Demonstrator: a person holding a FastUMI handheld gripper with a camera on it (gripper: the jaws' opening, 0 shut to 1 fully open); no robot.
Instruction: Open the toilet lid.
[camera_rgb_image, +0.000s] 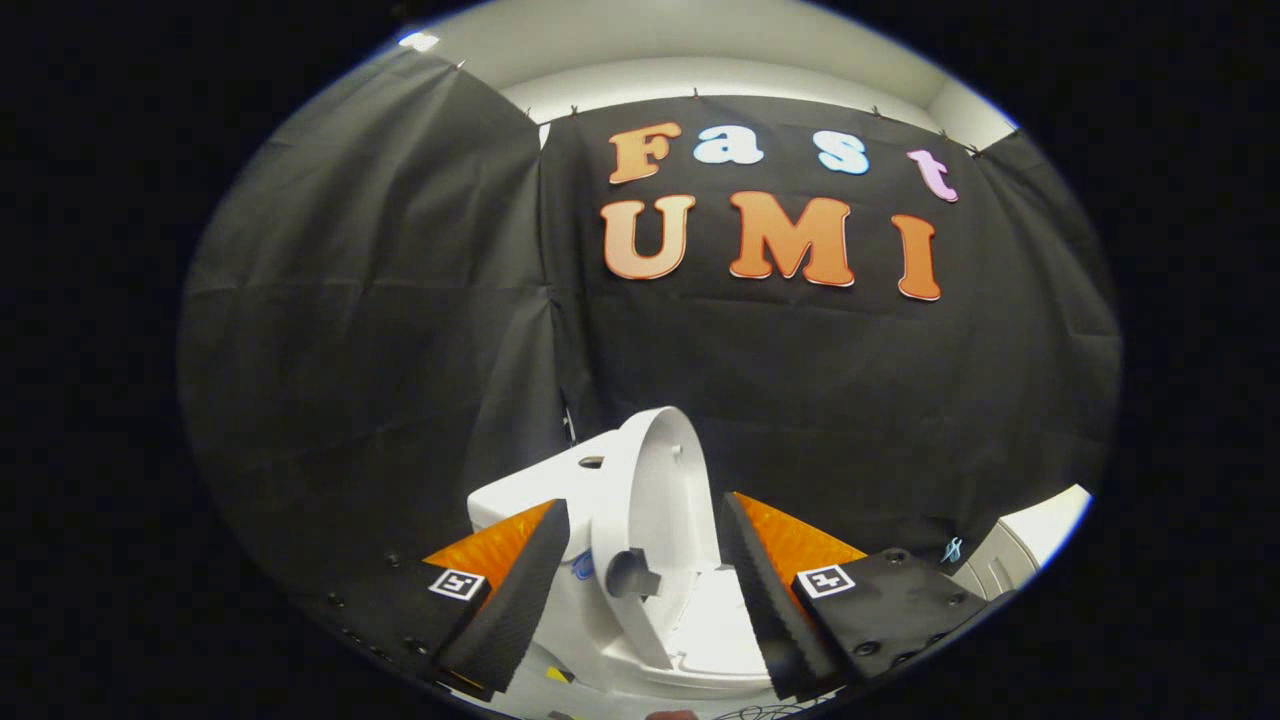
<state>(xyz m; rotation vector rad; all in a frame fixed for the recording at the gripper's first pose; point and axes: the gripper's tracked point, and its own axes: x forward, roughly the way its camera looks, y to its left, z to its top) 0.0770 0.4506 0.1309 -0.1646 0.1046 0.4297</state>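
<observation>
The toilet lid is standing nearly upright between the spread fingers of the hand-held gripper — released, gripping nothing — probably pushing the lid up, not clamping it.

The toilet lid is white and round. It is up, standing almost straight, and we see it from the side. It leans back by the white tank. A short gray knob sticks out from it. The toilet bowl under it is open.
</observation>
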